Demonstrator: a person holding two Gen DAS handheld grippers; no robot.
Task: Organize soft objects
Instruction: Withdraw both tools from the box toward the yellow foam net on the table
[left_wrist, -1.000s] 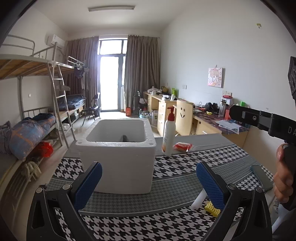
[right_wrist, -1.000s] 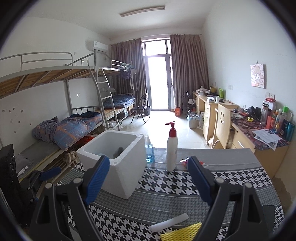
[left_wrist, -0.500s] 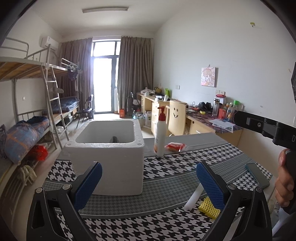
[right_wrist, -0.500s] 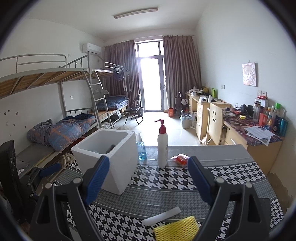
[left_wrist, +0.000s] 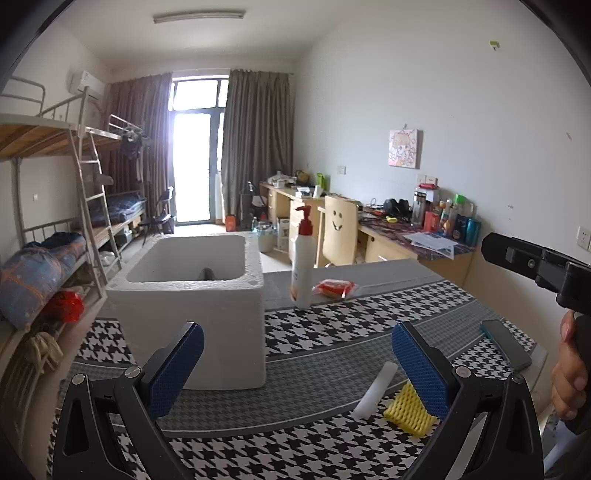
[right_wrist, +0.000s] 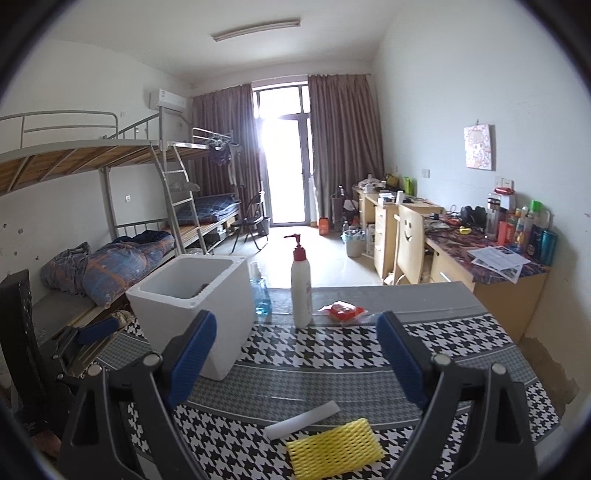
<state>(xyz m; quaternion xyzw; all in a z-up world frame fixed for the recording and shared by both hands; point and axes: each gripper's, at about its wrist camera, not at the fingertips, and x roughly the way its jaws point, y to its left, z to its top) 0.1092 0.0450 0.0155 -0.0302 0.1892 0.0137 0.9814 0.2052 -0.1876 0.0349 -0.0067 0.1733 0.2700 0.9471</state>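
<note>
A white foam box (left_wrist: 192, 295) (right_wrist: 192, 295) stands open on the left of the houndstooth table, with a dark object inside. A yellow foam net (right_wrist: 334, 446) (left_wrist: 406, 410) and a white foam stick (right_wrist: 303, 421) (left_wrist: 375, 389) lie near the front edge. A red soft packet (left_wrist: 332, 287) (right_wrist: 341, 311) lies behind, beside a pump bottle (left_wrist: 303, 258) (right_wrist: 301, 284). My left gripper (left_wrist: 295, 365) is open and empty above the table, right of the box front. My right gripper (right_wrist: 295, 354) is open and empty above the net and stick.
A blue spray bottle (right_wrist: 260, 290) stands behind the box. A dark phone (left_wrist: 506, 349) lies at the table's right edge. Bunk beds fill the left of the room and desks line the right wall.
Both grippers have drawn back and a little up from the table. The box, net and stick now show farther into view. Both stay open.
</note>
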